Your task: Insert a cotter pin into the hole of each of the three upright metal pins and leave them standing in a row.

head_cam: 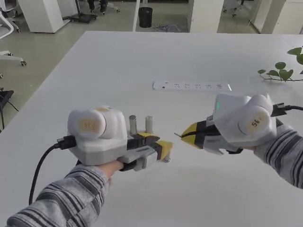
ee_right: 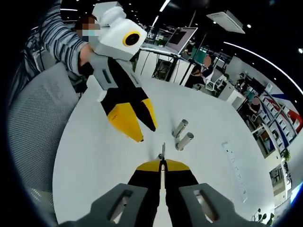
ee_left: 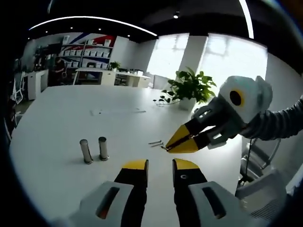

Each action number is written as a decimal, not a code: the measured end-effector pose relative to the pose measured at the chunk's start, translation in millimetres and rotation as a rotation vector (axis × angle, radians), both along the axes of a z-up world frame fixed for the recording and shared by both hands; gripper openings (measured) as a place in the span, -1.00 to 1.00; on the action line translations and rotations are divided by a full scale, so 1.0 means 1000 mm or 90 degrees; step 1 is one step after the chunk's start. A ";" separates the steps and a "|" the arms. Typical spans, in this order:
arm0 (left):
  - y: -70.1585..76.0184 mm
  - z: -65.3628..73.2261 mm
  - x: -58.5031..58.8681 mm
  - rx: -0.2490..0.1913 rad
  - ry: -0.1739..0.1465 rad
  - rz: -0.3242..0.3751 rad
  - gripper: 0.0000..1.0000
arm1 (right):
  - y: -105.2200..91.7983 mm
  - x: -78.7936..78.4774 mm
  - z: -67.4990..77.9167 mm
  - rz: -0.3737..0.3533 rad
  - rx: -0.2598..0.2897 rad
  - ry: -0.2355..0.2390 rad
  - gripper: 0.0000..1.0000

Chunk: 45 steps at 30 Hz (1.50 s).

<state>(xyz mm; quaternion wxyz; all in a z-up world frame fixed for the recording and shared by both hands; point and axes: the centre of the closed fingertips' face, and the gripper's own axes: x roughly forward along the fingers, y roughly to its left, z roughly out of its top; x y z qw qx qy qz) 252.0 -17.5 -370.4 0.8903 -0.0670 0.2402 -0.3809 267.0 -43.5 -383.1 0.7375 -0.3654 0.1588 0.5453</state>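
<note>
My right gripper [ee_right: 162, 164] has its yellow-tipped jaws pressed together on a cotter pin [ee_right: 163, 150]. The thin metal pin sticks out forward past the tips. In the head view this gripper is off the white surface [head_cam: 118, 61], at the right, with its tips pointing left toward my other hand.

My left gripper [ee_left: 158, 166] has its jaws parted with a clear gap, and nothing is between them. In the head view it sits low at the left, just over the surface, with its jaws pointing right toward the right gripper. The two sets of tips are near each other but do not touch.

Two metal pins [head_cam: 133, 124] [head_cam: 149, 124] stand upright side by side on the surface, just behind the left gripper's jaws. In the left gripper view they are to the left of both grippers, close together but apart from each other. I cannot tell whether their holes are filled.

A few loose cotter pins [ee_left: 155, 142] lie flat on the surface, just beyond the right gripper's tips in the left gripper view.

Further back, a white power strip [head_cam: 191, 86] lies across the surface. A leafy plant [head_cam: 284, 71] trails in at the far right edge.
</note>
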 end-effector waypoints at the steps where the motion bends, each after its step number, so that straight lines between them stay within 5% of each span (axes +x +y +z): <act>1: -0.001 0.000 -0.001 -0.007 0.008 -0.001 -0.70 | 0.001 -0.002 0.000 0.006 -0.003 -0.005 -1.00; 4: -0.005 -0.001 -0.002 -0.033 0.034 0.000 -0.78 | 0.006 -0.009 0.000 0.035 -0.020 -0.032 -1.00; 14: -0.008 -0.008 -0.003 -0.053 0.081 0.010 -0.94 | 0.013 -0.019 0.002 0.065 -0.034 -0.055 -1.00; 28: -0.014 -0.005 -0.003 -0.116 0.115 0.011 -1.00 | 0.012 -0.021 0.003 0.068 -0.038 -0.055 -1.00; 37: -0.015 -0.007 -0.007 -0.130 0.134 0.011 -1.00 | 0.012 -0.025 0.001 0.071 -0.042 -0.049 -1.00; 40: -0.014 -0.008 -0.008 -0.131 0.137 0.008 -1.00 | 0.012 -0.026 0.000 0.072 -0.044 -0.050 -1.00; 45: -0.015 -0.007 -0.009 -0.103 0.097 -0.016 -1.00 | 0.013 -0.024 0.000 0.044 -0.016 -0.018 -1.00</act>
